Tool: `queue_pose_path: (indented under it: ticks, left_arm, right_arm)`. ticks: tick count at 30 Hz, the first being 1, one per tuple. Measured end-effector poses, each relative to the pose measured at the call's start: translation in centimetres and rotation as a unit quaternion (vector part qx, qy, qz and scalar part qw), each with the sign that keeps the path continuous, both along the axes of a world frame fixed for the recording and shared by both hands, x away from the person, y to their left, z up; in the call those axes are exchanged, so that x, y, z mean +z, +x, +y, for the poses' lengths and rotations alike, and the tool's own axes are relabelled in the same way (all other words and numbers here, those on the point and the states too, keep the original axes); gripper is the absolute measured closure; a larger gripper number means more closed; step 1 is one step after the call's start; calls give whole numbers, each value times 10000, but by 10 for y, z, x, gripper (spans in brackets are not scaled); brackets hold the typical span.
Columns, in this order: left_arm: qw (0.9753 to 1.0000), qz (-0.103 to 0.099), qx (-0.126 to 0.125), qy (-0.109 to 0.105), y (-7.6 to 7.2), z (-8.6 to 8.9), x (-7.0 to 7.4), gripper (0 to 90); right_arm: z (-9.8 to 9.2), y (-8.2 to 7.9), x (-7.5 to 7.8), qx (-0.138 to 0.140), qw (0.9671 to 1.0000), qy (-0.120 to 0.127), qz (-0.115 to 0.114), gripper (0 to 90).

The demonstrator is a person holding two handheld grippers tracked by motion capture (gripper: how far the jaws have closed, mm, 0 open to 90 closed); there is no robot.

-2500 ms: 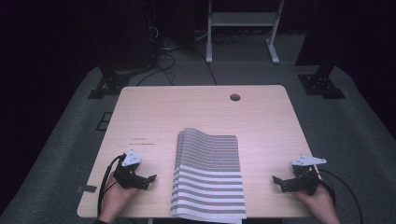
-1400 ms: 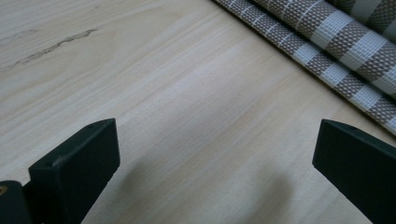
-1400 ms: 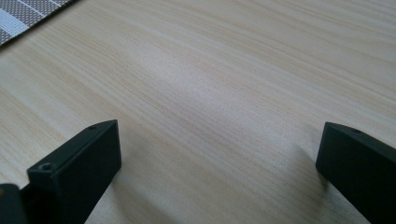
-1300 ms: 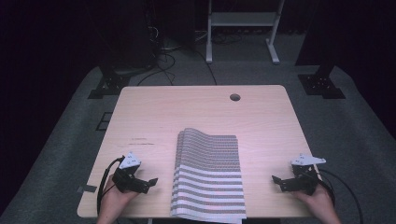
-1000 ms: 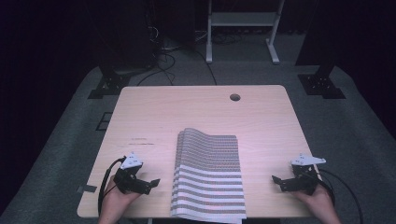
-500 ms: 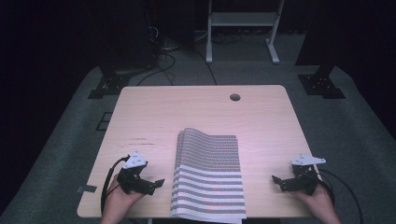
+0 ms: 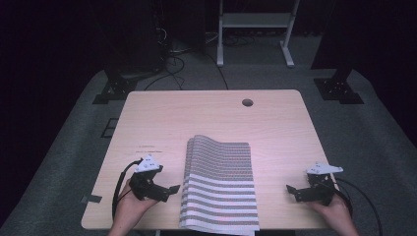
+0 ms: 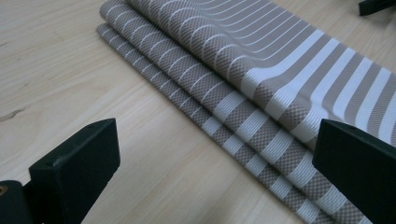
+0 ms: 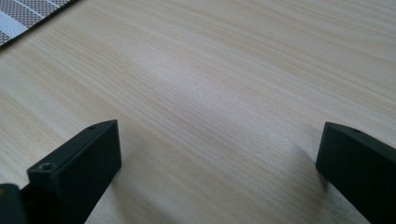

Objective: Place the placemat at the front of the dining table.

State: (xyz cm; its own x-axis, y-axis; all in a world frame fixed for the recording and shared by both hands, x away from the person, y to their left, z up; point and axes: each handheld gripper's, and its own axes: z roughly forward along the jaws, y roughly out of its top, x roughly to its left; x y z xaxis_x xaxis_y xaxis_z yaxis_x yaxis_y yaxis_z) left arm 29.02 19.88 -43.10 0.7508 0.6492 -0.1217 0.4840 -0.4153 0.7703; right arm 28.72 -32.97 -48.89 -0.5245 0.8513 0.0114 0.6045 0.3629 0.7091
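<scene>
A folded cloth point(image 7: 220, 189) with beige and white stripes lay flat on the near middle of a light wooden table point(image 7: 206, 118), its near edge at the table's front edge. Stacked folded layers showed stepped along its left side, the top surface slightly rippled.

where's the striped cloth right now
In the high view the folded striped cloth lies at the table's near edge, between the left gripper and right gripper, closer to the left one.

Bare table point(image 7: 216, 118) w/ free room; folded cloth point(image 7: 220, 184) blocks centre.
</scene>
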Motion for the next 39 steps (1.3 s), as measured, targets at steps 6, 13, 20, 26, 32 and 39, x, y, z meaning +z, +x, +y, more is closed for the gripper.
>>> queue_pose_path:
  ticks: [6,13,20,26,32,39]
  left_arm:
    - [9999,35,-146,-76,4,-12,2,0]
    - [9995,58,-302,-94,6,-27,1,0]
    - [9988,122,-475,-34,7,-42,-3,0]
    - [9982,170,-567,7,6,-47,-6,0]
    - [9977,209,-640,18,1,-51,-9,0]
    - [9963,284,-811,47,-7,-60,-13,0]
  right_arm:
    - [0,0,0,2,10000,-5,-2,0]
    - [0,0,0,4,10000,-6,-2,0]
    - [0,0,0,-2,10000,-8,-1,0]
    - [0,0,0,9,10000,-13,-15,0]
    - [0,0,0,-1,10000,-8,-3,0]
    - [0,0,0,-1,10000,-2,-3,0]
